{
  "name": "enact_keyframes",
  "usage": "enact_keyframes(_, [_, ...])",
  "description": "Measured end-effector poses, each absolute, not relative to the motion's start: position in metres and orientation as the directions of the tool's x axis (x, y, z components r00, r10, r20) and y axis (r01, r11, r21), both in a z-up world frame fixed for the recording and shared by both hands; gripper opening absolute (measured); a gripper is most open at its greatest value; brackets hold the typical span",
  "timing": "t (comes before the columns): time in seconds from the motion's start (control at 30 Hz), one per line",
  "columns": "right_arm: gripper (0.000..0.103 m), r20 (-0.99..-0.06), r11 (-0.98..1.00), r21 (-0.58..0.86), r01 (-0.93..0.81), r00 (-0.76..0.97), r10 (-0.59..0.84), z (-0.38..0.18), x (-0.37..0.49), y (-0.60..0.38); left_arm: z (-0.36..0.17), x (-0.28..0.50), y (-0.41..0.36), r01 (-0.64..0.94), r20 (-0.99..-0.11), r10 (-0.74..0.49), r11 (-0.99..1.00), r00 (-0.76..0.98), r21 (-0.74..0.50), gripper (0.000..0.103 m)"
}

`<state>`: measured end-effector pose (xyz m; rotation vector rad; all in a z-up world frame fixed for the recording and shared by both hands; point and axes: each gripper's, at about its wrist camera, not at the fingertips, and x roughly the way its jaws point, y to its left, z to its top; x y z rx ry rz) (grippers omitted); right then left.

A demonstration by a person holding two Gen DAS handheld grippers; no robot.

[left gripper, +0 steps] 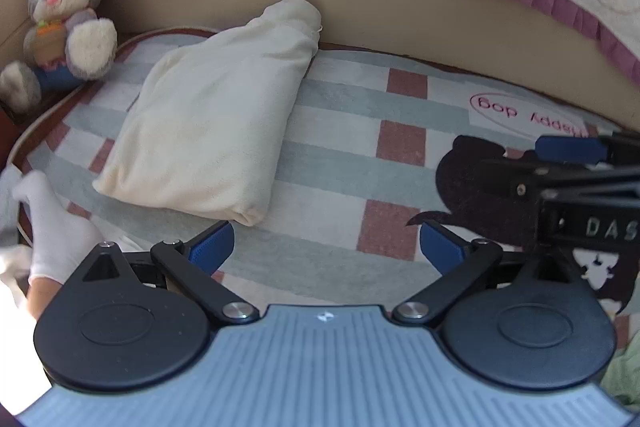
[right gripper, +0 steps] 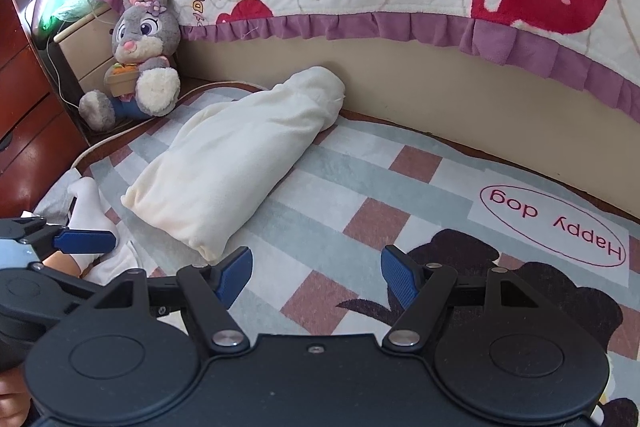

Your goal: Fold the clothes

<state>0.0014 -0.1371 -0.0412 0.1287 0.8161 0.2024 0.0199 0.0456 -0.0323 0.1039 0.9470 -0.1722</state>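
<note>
Here, my left gripper (left gripper: pixel 326 247) & right gripper (right gripper: pixel 316 277) both gape wide, holding nothing, above a checked rug (right gripper: pixel 360 195). Folded cream garment (left gripper: pixel 208 123) lies on rug ahead, far end touching bed base (left gripper: pixel 400 11). Plush rabbit (left gripper: pixel 64 15) sits to its left.

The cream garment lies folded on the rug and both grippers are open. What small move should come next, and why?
Probably draw both grippers back. The cream garment already lies as a compact folded bundle on the checked rug, apart from the open left gripper and open right gripper, with nothing between their fingers. No other unfolded garment is clearly in view.
</note>
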Motion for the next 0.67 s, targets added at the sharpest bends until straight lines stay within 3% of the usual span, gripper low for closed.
enact_keyframes(0.67, [0.076,-0.717,0.977,0.175,-0.122,0.665,0.211,-0.0411,-0.0025,-0.1366,-0.0358,0.0228,0.0444,0.182,-0.834,-0.082,0.983,0.546,0.022,0.101])
